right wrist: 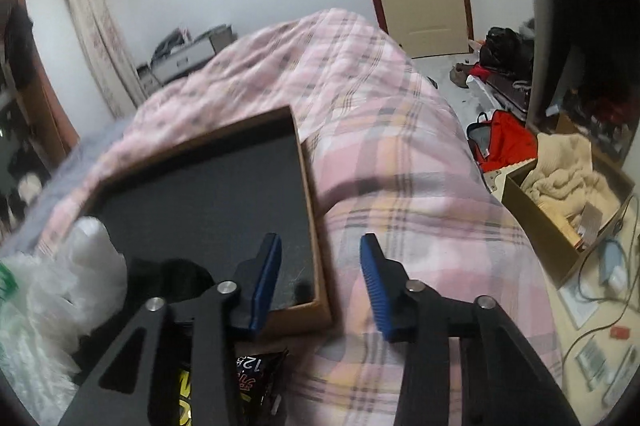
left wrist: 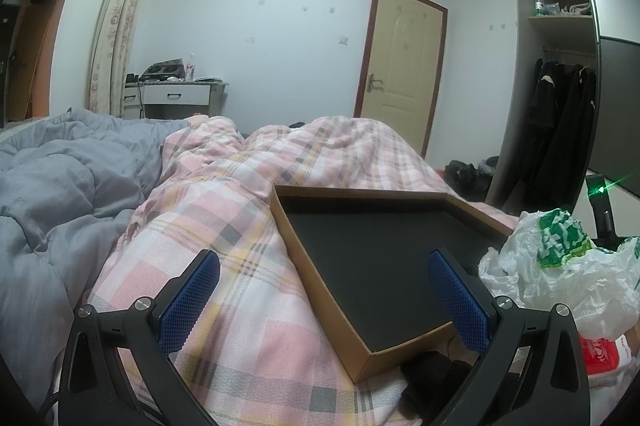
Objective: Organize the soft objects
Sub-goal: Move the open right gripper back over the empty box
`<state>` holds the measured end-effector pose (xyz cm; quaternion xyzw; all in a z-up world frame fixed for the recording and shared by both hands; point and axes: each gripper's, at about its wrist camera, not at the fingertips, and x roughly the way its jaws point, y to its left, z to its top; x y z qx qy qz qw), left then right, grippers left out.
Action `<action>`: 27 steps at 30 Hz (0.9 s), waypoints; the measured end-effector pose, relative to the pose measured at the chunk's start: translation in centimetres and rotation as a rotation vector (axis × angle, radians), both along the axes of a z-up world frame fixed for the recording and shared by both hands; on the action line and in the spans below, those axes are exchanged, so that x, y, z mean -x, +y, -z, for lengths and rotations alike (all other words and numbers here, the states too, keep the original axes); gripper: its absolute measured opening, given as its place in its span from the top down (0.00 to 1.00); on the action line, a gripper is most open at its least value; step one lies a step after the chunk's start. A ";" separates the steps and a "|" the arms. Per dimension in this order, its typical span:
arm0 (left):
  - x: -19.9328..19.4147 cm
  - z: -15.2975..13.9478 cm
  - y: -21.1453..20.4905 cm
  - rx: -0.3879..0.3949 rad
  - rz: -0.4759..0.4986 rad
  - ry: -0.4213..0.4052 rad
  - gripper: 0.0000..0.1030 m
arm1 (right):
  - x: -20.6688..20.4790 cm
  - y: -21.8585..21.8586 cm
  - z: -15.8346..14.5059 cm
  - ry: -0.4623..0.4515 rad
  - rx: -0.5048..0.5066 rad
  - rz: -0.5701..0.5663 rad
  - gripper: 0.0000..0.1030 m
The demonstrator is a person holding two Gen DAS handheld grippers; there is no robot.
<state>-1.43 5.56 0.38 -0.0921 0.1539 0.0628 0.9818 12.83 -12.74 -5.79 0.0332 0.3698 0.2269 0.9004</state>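
- Left tongs [left wrist: 324,298] spread wide, holding nothing, over a pink plaid quilt [left wrist: 224,186] on the bed; a shallow brown box [left wrist: 320,250] with a black floor lies at one o'clock
- White plastic bag [left wrist: 560,266] at three o'clock, touching the box; a black soft thing [left wrist: 434,372] lies just below the box's near corner
- Right tongs [right wrist: 320,282] stand partly apart with nothing between; the box's near corner [right wrist: 316,314] sits under the left finger

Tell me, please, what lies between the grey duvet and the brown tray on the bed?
In the left wrist view, only rumpled pink plaid quilt separates the grey duvet from the brown tray; nothing else rests on that stretch.
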 end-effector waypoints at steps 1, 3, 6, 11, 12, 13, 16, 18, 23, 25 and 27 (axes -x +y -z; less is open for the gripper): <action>0.0 0.0 0.0 0.001 0.000 0.000 0.00 | 0.1 0.1 0.1 0.002 0.013 -0.007 0.67; -0.1 0.1 0.0 0.001 -0.001 0.002 0.00 | 0.4 -0.8 0.0 0.007 0.008 -0.025 0.73; -0.2 0.1 0.0 0.000 -0.001 0.001 0.00 | 0.4 -0.7 0.1 0.008 0.005 -0.066 0.78; -0.1 0.3 0.2 0.004 -0.003 0.007 0.00 | 1.3 0.4 0.1 -0.025 0.070 -0.089 0.78; -0.2 0.5 0.2 0.004 -0.005 0.011 0.00 | 1.6 0.3 0.0 -0.034 0.077 -0.095 0.78; -0.2 0.5 0.2 0.005 -0.006 0.015 0.00 | 1.6 0.5 0.1 -0.038 0.084 -0.097 0.78; -0.4 0.7 0.2 0.004 -0.009 0.026 0.00 | 2.2 0.5 0.1 -0.053 0.104 -0.104 0.78; -0.4 0.8 0.1 0.003 -0.012 0.029 0.00 | 2.2 0.6 0.1 -0.051 0.111 -0.111 0.78; -0.8 0.7 0.0 -0.007 -0.022 0.044 0.00 | 2.6 0.4 0.0 -0.053 0.093 -0.126 0.78; -0.5 0.7 0.0 -0.008 -0.023 0.039 0.00 | 2.9 0.2 -0.1 -0.063 0.073 -0.133 0.77; -0.4 0.6 0.0 -0.003 -0.027 0.030 0.00 | 3.1 -0.1 -0.3 -0.075 0.040 -0.139 0.76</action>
